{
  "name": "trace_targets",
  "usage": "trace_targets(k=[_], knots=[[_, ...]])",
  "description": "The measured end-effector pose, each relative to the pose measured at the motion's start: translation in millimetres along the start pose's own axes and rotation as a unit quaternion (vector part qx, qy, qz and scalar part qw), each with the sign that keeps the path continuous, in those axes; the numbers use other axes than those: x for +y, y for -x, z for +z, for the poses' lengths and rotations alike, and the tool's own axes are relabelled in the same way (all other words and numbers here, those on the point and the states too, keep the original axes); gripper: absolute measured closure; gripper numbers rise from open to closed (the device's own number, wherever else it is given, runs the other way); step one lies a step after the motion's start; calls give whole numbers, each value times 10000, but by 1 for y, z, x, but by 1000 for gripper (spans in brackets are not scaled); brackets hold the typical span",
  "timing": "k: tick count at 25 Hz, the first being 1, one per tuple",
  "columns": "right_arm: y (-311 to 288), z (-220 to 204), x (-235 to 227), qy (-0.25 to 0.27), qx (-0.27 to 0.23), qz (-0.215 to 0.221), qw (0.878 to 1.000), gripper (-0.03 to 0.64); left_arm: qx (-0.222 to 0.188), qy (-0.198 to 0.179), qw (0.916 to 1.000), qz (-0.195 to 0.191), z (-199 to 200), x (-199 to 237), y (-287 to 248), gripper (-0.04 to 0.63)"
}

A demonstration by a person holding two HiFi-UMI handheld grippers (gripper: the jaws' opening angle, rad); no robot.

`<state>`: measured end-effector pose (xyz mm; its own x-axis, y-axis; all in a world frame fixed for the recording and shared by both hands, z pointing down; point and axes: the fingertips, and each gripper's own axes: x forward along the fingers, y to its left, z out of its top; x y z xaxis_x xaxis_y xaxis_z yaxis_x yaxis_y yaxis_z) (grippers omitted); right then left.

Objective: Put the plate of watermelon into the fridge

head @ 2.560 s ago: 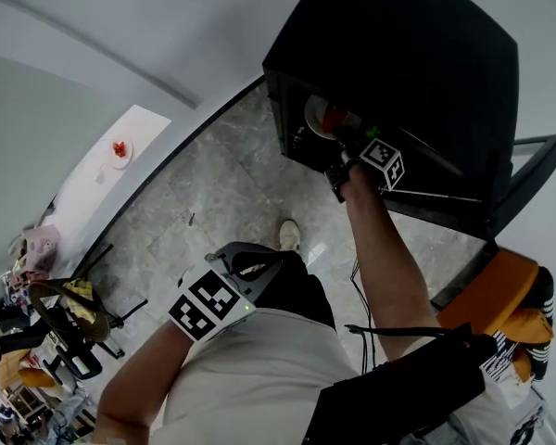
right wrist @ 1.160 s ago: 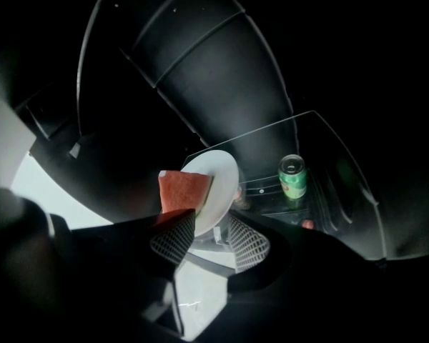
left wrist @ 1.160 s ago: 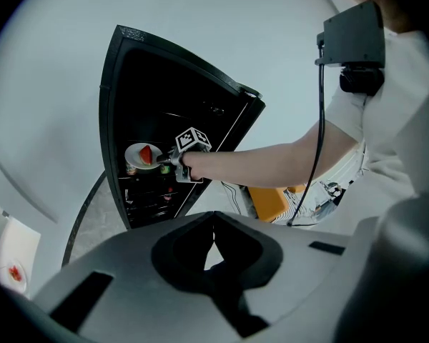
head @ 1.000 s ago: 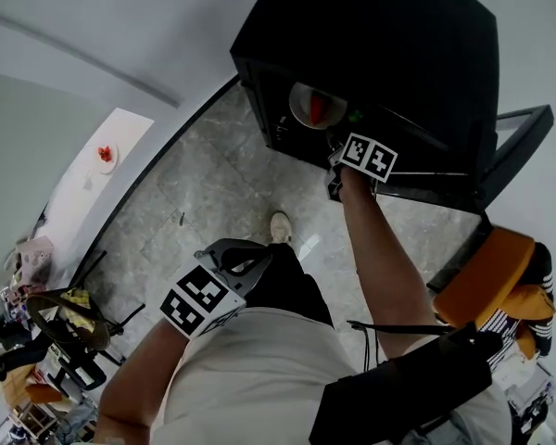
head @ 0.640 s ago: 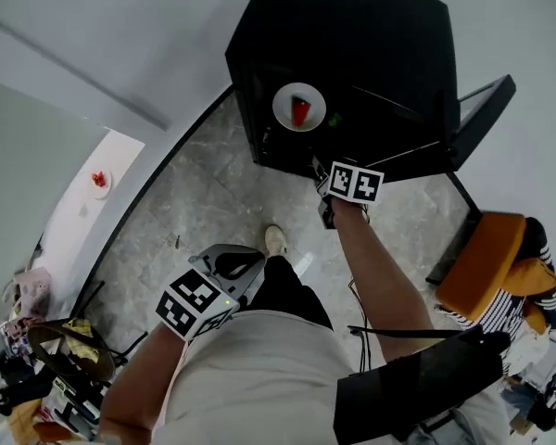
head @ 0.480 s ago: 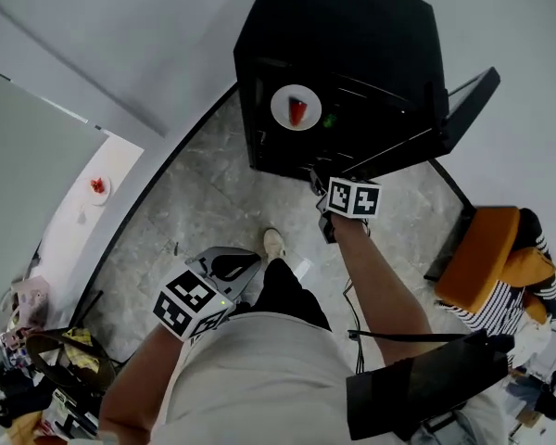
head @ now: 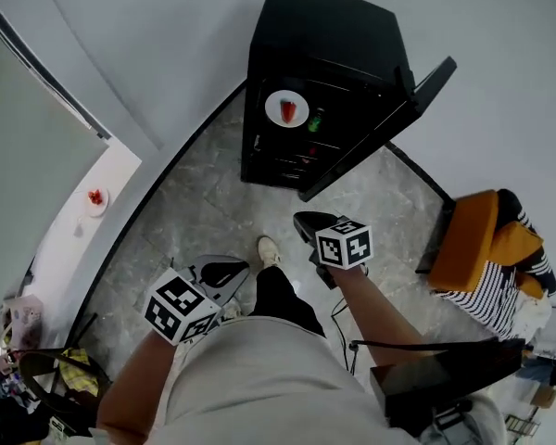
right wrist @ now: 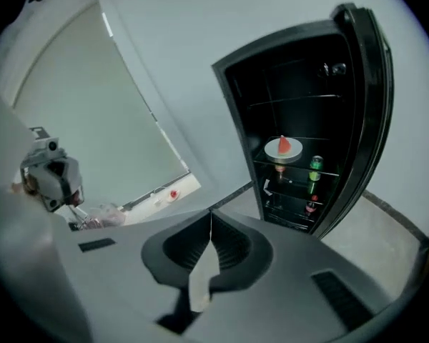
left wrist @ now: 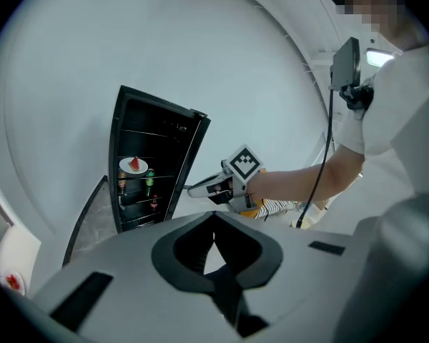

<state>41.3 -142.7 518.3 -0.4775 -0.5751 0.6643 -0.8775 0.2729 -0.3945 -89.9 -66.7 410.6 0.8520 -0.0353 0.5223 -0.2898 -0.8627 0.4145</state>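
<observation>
The white plate with a red watermelon wedge sits on an upper shelf inside the open black fridge; the plate also shows in the right gripper view. My right gripper hangs well back from the fridge above the floor, its jaws shut with nothing between them. Low by my left leg, my left gripper is also shut and empty. From there I see the right gripper beside the fridge's front and the plate.
The fridge door stands swung open to the right. Cans and bottles sit on lower shelves. A second plate of watermelon lies on the white counter at left. An orange chair stands at right, on grey stone floor.
The right gripper let go of the plate on the fridge shelf, drew back out of the fridge and shut. I have stepped away, so the fridge looks smaller and farther.
</observation>
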Motion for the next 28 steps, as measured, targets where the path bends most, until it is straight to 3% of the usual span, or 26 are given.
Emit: trace_targets(k=[9,16,28], knots=[[47,-51,103,810,102,165,9965,601,-62,-165,9998,21,-47,-39,40,583],[71,-69,160,1105,-16,306,9934,601,-137,-156,9998,67,-68,-57,64,583],[84,-78,213,1622,-17,352,9861,601,-226,-105,9997,52,-91,-64,86,583]])
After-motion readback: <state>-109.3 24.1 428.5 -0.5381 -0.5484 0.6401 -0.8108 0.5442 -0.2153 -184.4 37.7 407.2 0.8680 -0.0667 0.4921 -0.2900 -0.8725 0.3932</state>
